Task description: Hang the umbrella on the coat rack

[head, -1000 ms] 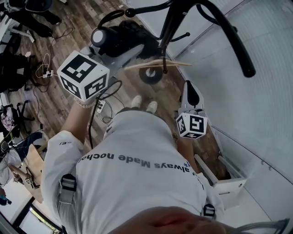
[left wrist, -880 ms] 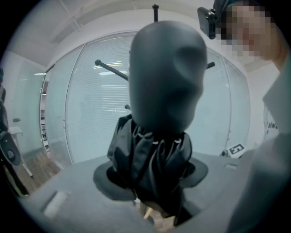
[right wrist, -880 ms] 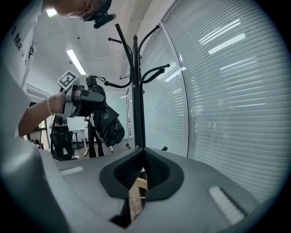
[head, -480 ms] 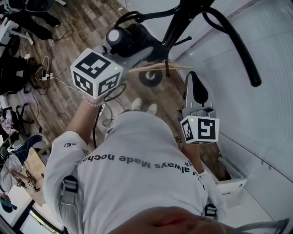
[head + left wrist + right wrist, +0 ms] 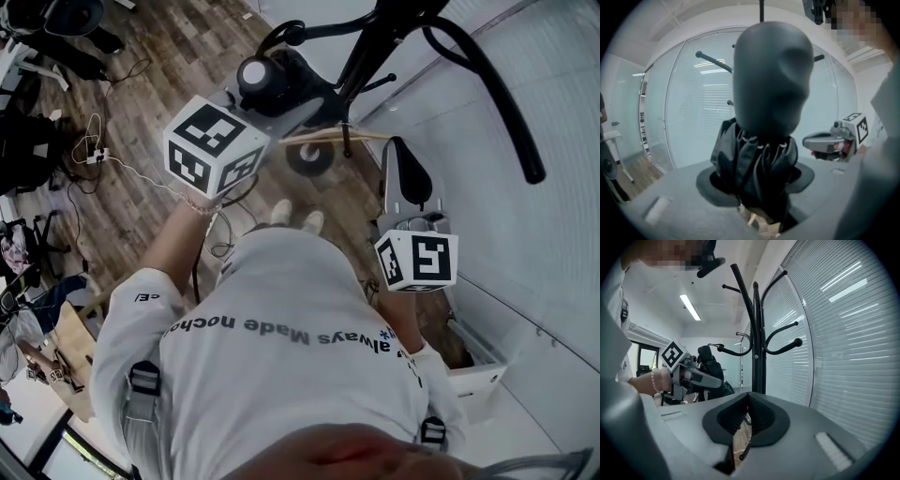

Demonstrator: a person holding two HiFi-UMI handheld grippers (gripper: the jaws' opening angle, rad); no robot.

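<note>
Clamps the jaws of the left gripper (image 5: 757,180) on the gathered fabric of the folded black umbrella (image 5: 761,150), rounded end pointing away; presses the jaws of the right gripper (image 5: 749,399) together on nothing. Faces the tall black coat rack (image 5: 758,348), upright beside the blind-covered glass wall (image 5: 843,333). Holds the umbrella raised near one curved hook (image 5: 736,353), contact unclear, well above the wooden floor (image 5: 141,187).
</note>
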